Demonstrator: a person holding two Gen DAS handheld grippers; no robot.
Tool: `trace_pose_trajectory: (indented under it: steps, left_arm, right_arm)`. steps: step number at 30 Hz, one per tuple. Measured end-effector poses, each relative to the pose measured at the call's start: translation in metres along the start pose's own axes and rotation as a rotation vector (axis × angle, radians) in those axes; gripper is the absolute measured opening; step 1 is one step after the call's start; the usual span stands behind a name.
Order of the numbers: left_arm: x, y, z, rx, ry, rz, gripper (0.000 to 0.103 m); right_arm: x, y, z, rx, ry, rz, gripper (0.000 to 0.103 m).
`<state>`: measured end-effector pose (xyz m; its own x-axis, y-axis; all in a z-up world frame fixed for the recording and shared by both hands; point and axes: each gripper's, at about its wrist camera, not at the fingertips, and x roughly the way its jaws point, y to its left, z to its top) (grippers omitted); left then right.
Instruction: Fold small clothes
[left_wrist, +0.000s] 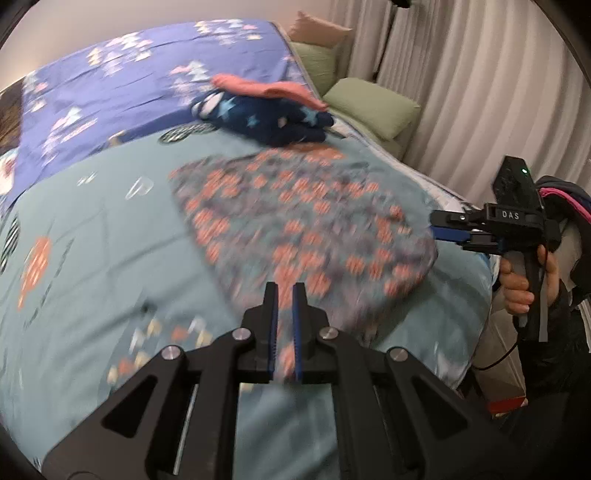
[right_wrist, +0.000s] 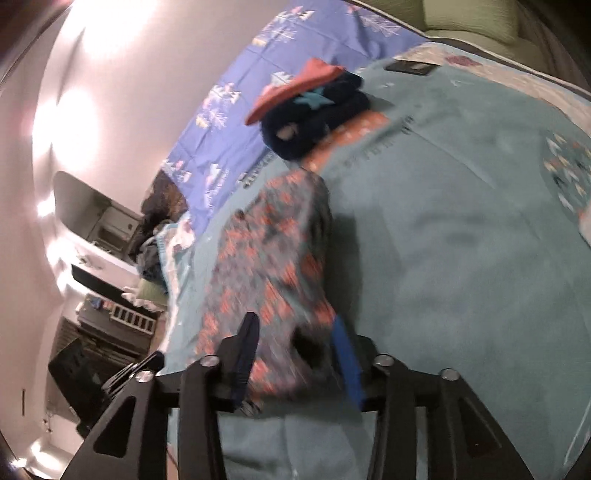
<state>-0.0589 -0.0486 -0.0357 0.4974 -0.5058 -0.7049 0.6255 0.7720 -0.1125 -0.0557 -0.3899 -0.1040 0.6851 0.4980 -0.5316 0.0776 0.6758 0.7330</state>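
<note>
A small grey garment with orange-red marks lies spread on the teal bed cover, blurred in both views. My left gripper is shut on the garment's near edge, and cloth shows between its fingers. My right gripper, held by a person's hand, sits at the garment's right edge. In the right wrist view the right gripper stands open. A bunched corner of the garment lies between its spread fingers, and the pads do not press it.
A dark blue star-patterned garment with a pink one on top lies beyond the spread garment. A purple sheet covers the far side of the bed. Green pillows and curtains are at the right. Furniture stands past the bed.
</note>
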Motion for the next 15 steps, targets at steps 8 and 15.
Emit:
trace_pose_trajectory:
  steps: [8,15]
  left_arm:
    - [0.066,0.004,0.026,-0.028,0.119,-0.105,0.014]
    - [0.083,0.017,-0.004,-0.065,0.202,-0.183,0.017]
  right_arm:
    - [0.044,-0.017,0.057,0.037,0.049,0.027,0.046]
    - [0.091,-0.032,0.11,0.028,0.099,0.09,0.049]
